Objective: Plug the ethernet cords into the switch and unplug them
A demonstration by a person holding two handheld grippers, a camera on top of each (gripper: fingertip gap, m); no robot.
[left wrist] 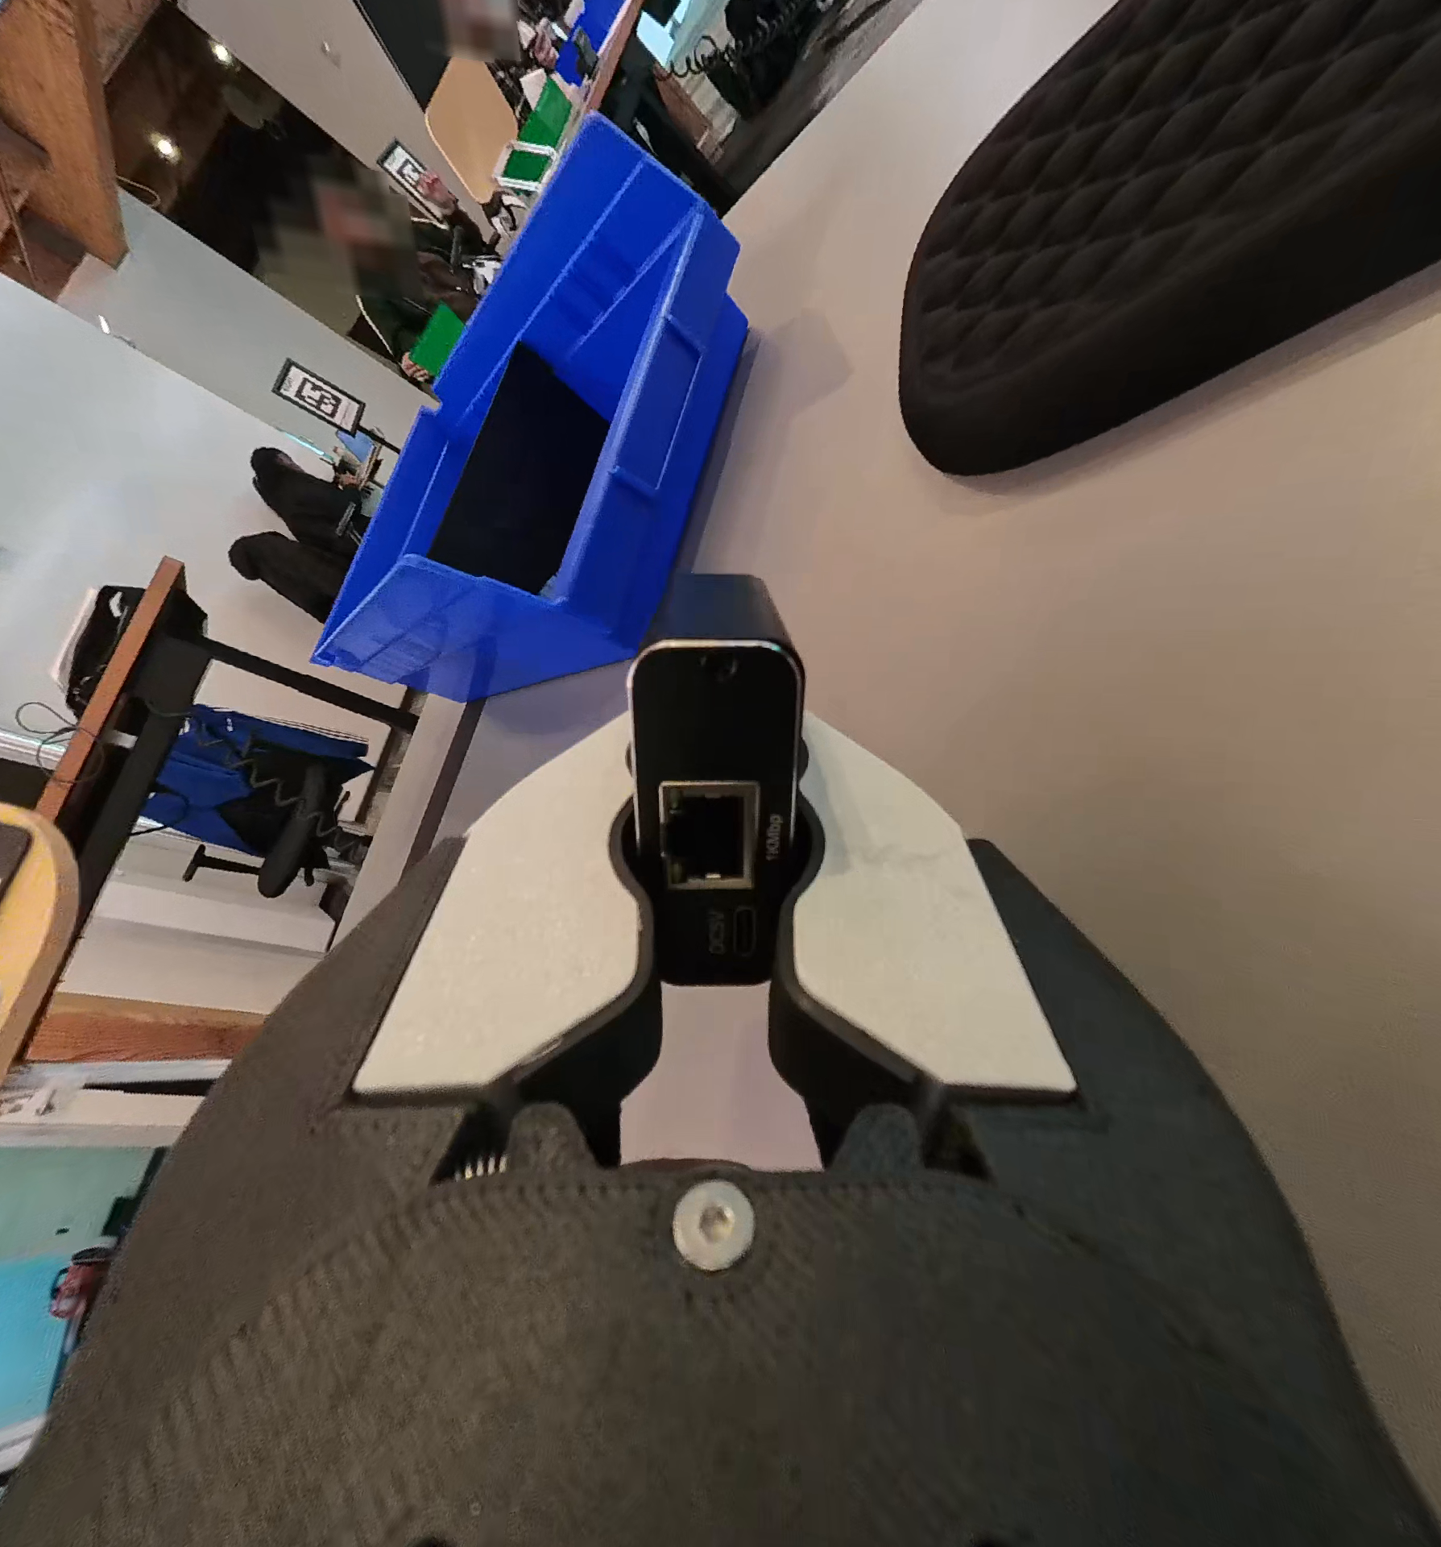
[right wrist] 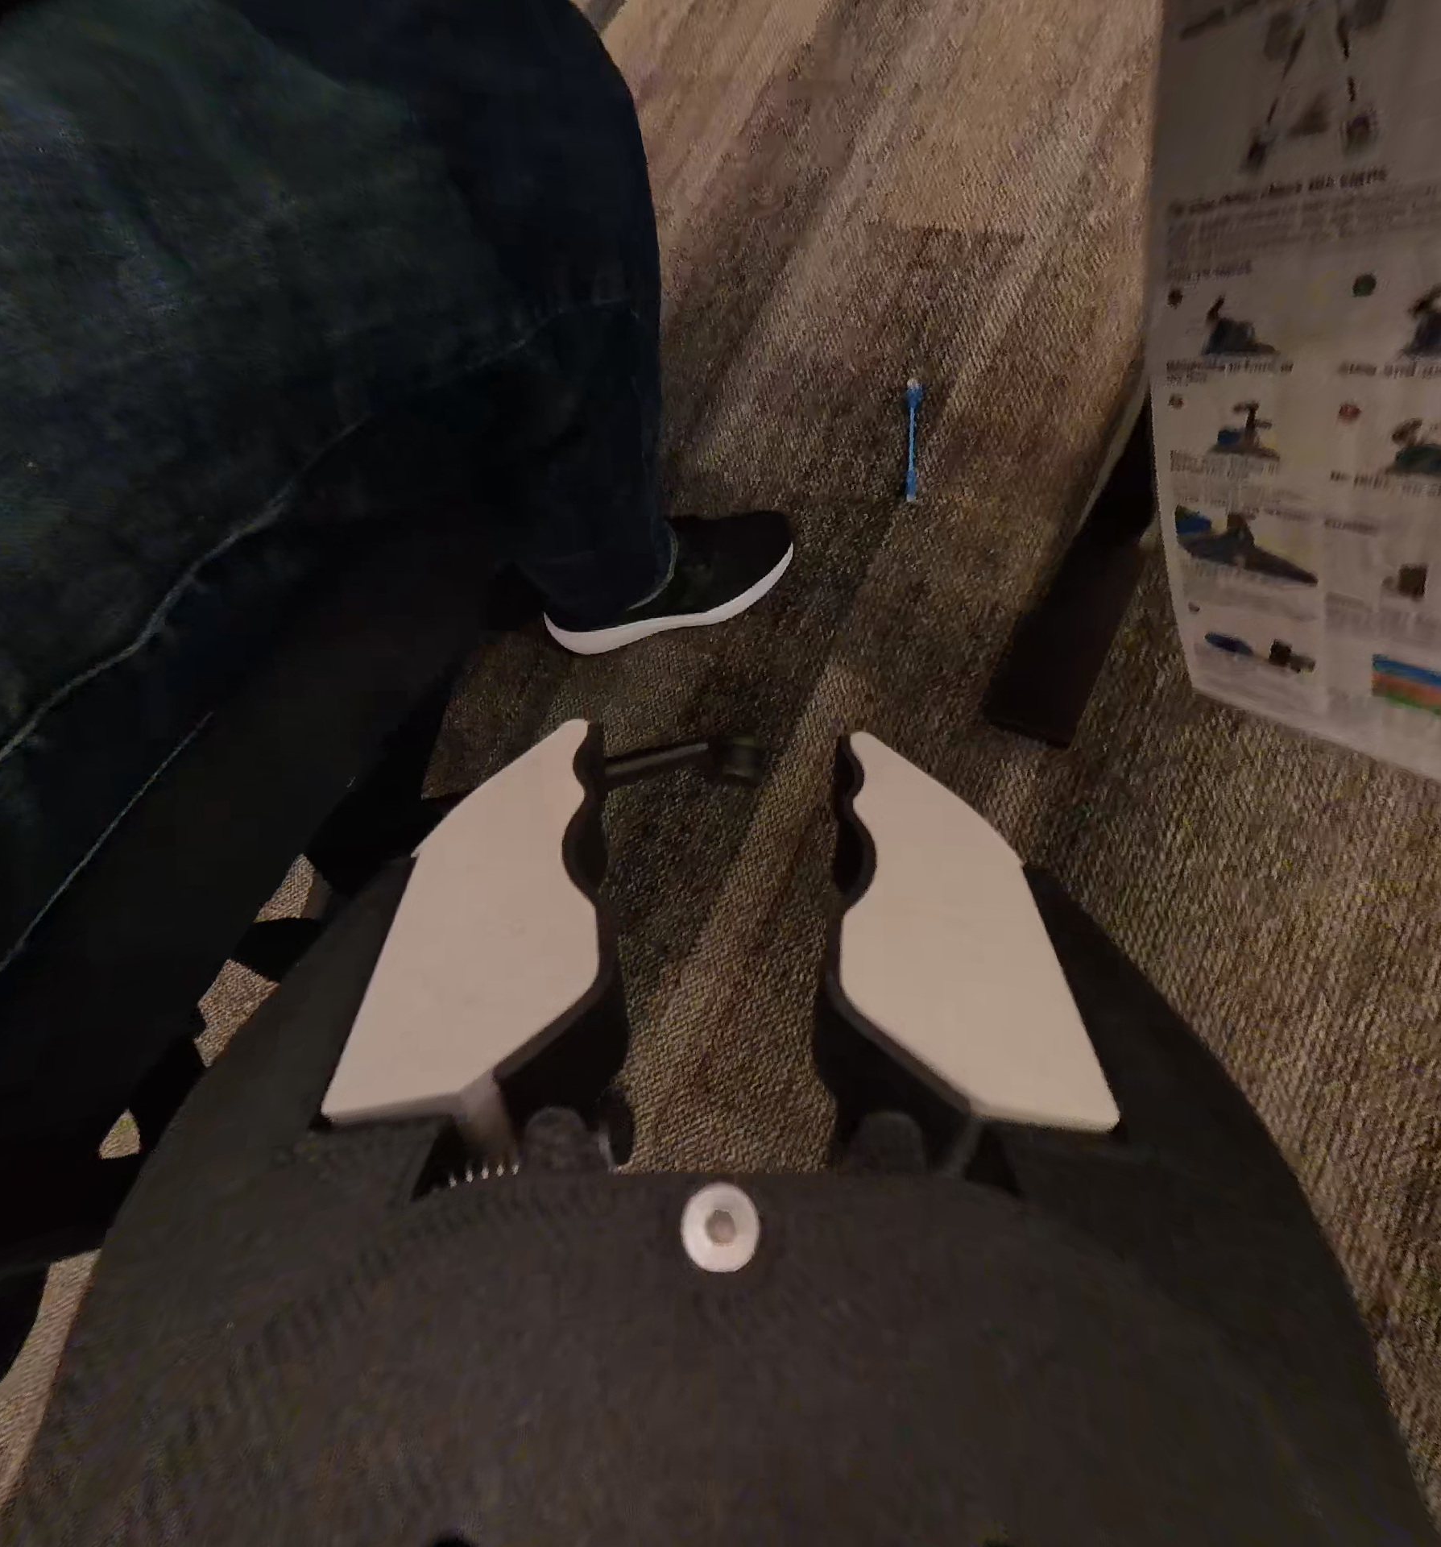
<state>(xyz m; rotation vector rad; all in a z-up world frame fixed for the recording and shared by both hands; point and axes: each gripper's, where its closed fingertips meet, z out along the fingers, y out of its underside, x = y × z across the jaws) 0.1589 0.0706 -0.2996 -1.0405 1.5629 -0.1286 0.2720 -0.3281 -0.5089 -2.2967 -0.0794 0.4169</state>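
I am clamping the switch [left wrist: 717, 804] in my left tool [left wrist: 718, 837]; my spread, bare right tool [right wrist: 717, 804] should be fetching the floor's blue cord [right wrist: 912, 439].

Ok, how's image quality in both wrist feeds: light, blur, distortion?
Left wrist view: bright and sharp on the switch, wide-angle bending at the edges, mosaic patches top left. Right wrist view: dim, the carpet grainy, the printed sheet blurred, the blue cord small but visible.

In the left wrist view, bare table [left wrist: 1118, 753] lies open at centre right; a blue bin [left wrist: 549, 469] blocks the upper middle, a black pad [left wrist: 1202, 234] the upper right. In the right wrist view, carpet [right wrist: 825, 293] lies open at centre, a trouser leg [right wrist: 240, 335] crowding the left, a table leg [right wrist: 1068, 619] at right.
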